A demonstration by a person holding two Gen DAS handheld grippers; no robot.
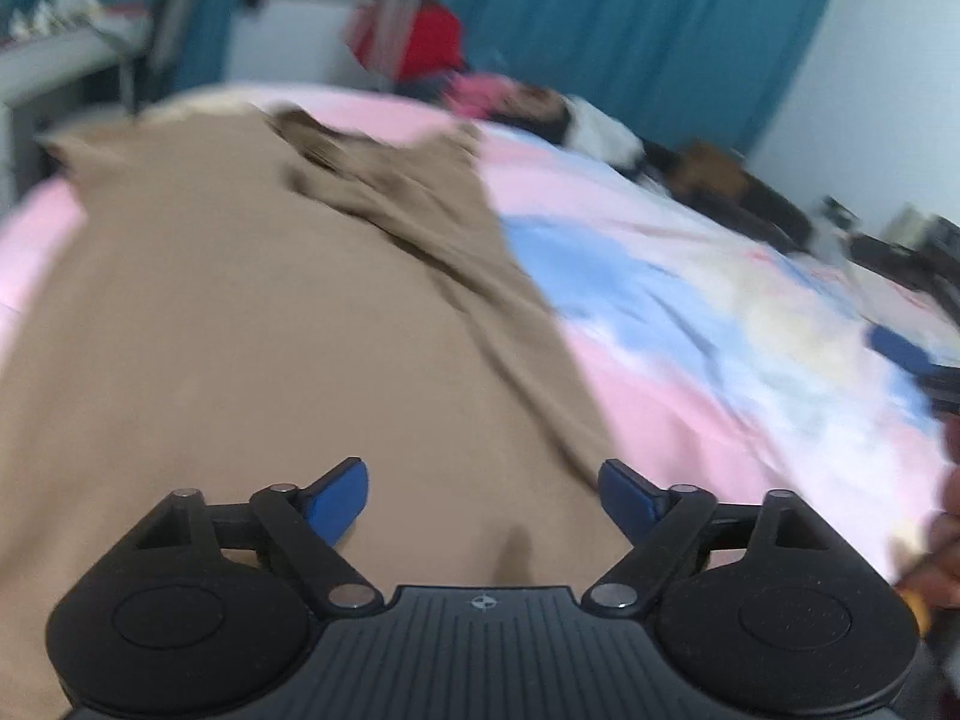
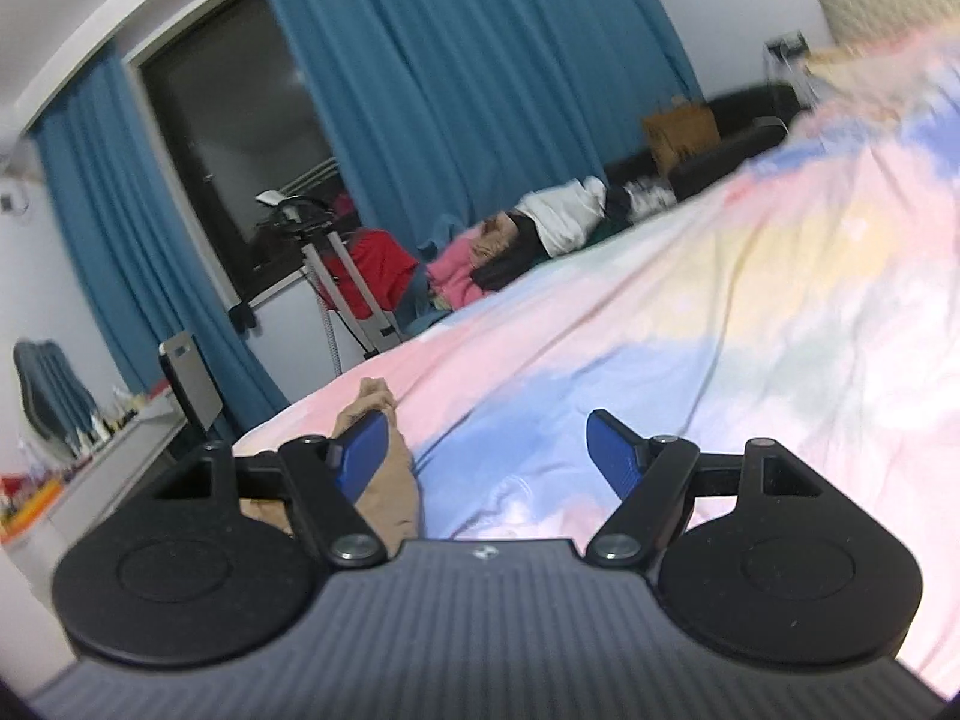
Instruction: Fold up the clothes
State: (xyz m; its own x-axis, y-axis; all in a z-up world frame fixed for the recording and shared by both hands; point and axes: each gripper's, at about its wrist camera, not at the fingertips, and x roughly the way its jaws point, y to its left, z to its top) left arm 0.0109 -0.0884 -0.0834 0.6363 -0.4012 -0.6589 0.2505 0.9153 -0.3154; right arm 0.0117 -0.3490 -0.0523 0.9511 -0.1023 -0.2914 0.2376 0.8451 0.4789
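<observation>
With both sets of fingers wide and empty, the tan garment [image 1: 240,330] waits on the bed [image 1: 690,330].
Left gripper [image 1: 483,495] should grip a flat edge; right gripper [image 2: 486,450] the bunched end, fabric pulled taut before folding.

Each hand carries the same tool: the left gripper [image 1: 483,495] and right gripper [image 2: 486,450] have ribbed dark grey plastic bodies, two round black discs, black linkage bars with silver screws, blue finger pads [image 1: 336,498], and a small crosshair mark.
</observation>
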